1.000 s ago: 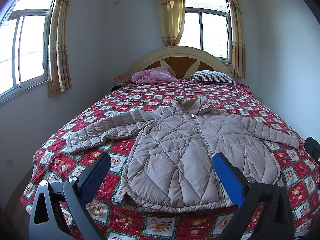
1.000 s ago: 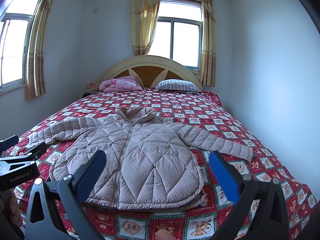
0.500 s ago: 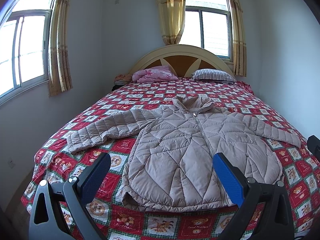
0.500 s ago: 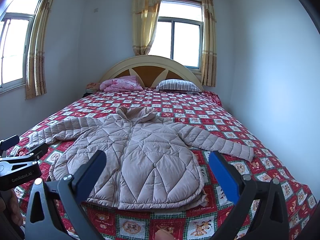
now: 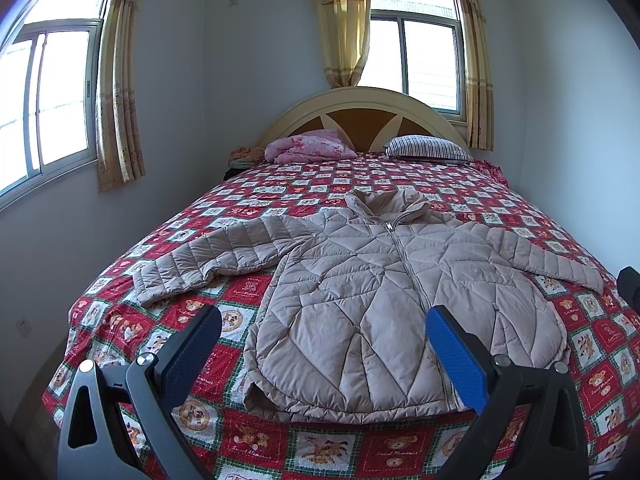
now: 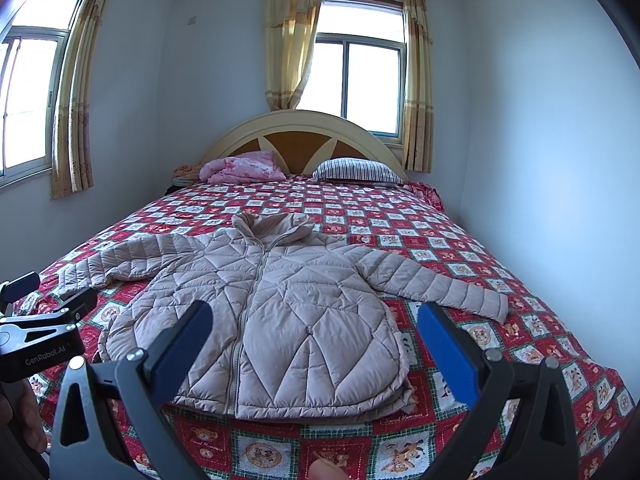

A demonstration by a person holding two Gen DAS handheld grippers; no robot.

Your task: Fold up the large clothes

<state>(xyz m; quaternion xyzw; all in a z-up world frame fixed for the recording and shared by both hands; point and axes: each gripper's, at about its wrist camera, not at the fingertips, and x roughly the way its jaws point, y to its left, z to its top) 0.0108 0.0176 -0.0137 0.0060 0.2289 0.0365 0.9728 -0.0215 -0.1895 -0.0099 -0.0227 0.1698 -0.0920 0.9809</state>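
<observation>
Holding both grippers over the foot of the bed, you've got nothing gripped yet: left gripper (image 5: pixel 323 352) jaws wide apart, empty; right gripper (image 6: pixel 316 348) same, blue pads spread, empty. Between the jaws in both views lies the beige quilted puffer jacket (image 5: pixel 392 300), zipped, front up, flat on the red teddy-bear quilt (image 5: pixel 320 448), hem toward you at 6 o'clock, collar at 12. Left sleeve (image 5: pixel 216 260) stretches to 9 o'clock, right sleeve (image 6: pixel 436 284) to 3, both fully out. So, judging by that: folding not started, zero folds made. Left to do, prob.: sleeves in across the body, then hem up toward collar. Pink bundle (image 5: pixel 310 150) and striped pillow (image 5: pixel 428 148) sit by the headboard, well apart from the jacket.
</observation>
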